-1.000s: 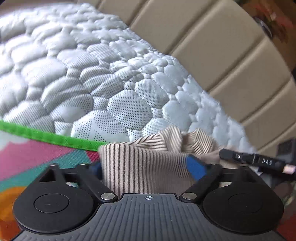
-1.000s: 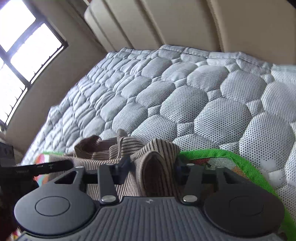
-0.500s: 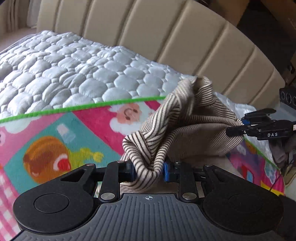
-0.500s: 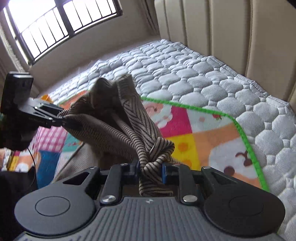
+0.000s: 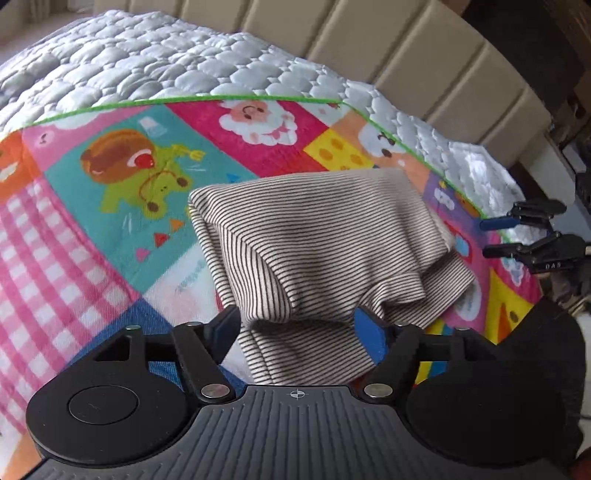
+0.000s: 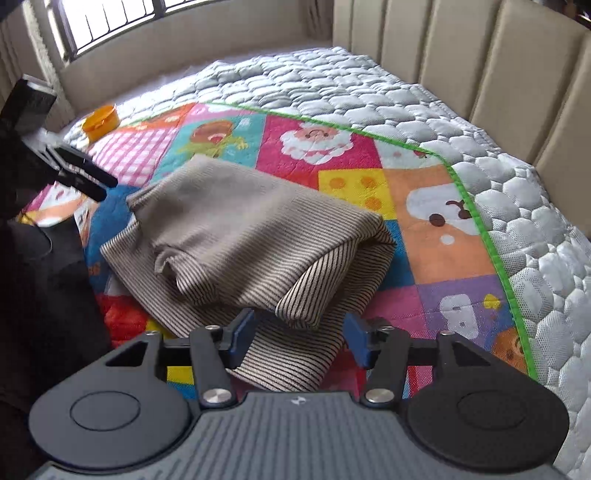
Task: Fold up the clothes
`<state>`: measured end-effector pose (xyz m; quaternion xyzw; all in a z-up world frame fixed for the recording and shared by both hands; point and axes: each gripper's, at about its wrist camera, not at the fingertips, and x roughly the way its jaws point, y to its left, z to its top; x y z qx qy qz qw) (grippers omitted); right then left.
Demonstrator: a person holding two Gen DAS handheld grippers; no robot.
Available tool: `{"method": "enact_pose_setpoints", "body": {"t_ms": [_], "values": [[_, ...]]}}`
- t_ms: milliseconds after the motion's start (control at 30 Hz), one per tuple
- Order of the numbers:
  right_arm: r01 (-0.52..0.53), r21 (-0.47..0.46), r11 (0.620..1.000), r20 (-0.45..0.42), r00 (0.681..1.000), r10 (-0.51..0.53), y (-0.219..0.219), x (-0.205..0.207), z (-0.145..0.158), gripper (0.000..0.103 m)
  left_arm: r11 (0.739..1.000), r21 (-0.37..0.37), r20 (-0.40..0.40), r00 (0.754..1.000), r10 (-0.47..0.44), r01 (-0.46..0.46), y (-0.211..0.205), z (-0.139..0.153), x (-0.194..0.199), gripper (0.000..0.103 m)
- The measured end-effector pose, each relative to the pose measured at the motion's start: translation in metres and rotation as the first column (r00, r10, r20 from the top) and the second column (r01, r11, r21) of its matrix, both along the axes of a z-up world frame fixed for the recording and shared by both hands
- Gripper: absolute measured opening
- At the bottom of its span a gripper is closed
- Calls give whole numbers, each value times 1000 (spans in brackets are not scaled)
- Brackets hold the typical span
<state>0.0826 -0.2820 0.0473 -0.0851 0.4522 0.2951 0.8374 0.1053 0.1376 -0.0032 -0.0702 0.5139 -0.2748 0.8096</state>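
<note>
A brown-and-cream striped garment [image 5: 314, 243] lies folded over on itself on a colourful play mat [image 5: 110, 206]. My left gripper [image 5: 299, 328] sits at its near edge. Its jaws are opening, the cloth's fold lies loosely between the fingers, and the pads do not press it. In the right wrist view the same garment [image 6: 240, 229] lies in front of my right gripper [image 6: 300, 334], whose jaws are also opening around the near striped fold without pinching it. Each gripper shows in the other's view: the right gripper [image 5: 524, 232] and the left gripper [image 6: 77, 173].
The mat with its green border [image 6: 480, 229] covers a grey quilted mattress [image 6: 369, 85]. A beige padded headboard [image 5: 424, 55] runs behind it. A small orange tub [image 6: 100, 118] stands at the mat's far corner below a barred window [image 6: 110, 18]. Dark fabric [image 6: 44, 295] fills the left edge.
Both grippers had the bunched garment pinched and lifted. They pulled back toward the near side of the mat, the cloth now lies folded there, and both sets of jaws have spread apart.
</note>
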Motion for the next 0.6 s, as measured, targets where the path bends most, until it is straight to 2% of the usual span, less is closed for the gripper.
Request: {"method": "enact_pose_setpoints", "body": {"t_ms": [133,233,300,367,433,467,500,533,600], "values": [[181,129,975,-53,983,-175,-4,24,-13,61,989,-56,-66,989,133,-137,-4,-14,16,86],[278,167,946,-102,959,-264,4,47,-41,61,974,5,-105,969,226,-226,-16,-38,32,86],[295,161,942,-115,953,-279,11,56,-58,61,962,56,-110,956,271,-266,-21,-51,39,86],[291,149,945,-134,953,-273,19,62,-74,61,959,65,-105,954,282,-276,-24,-57,43,83],[274,134,952,-147,956,-254,27,66,-86,61,966,80,-78,965,252,-245,-30,-57,43,70],[257,122,959,-142,960,-240,31,67,-90,60,969,88,-64,970,236,-230,-33,-57,43,67],[235,110,966,-135,966,-220,35,66,-91,47,972,115,-43,977,210,-204,-38,-56,41,60],[206,96,974,-121,974,-194,39,66,-90,41,973,144,-22,983,184,-179,-44,-56,39,46],[163,62,985,-77,984,-158,46,61,-77,20,974,177,4,989,145,-144,-52,-52,34,34]]}}
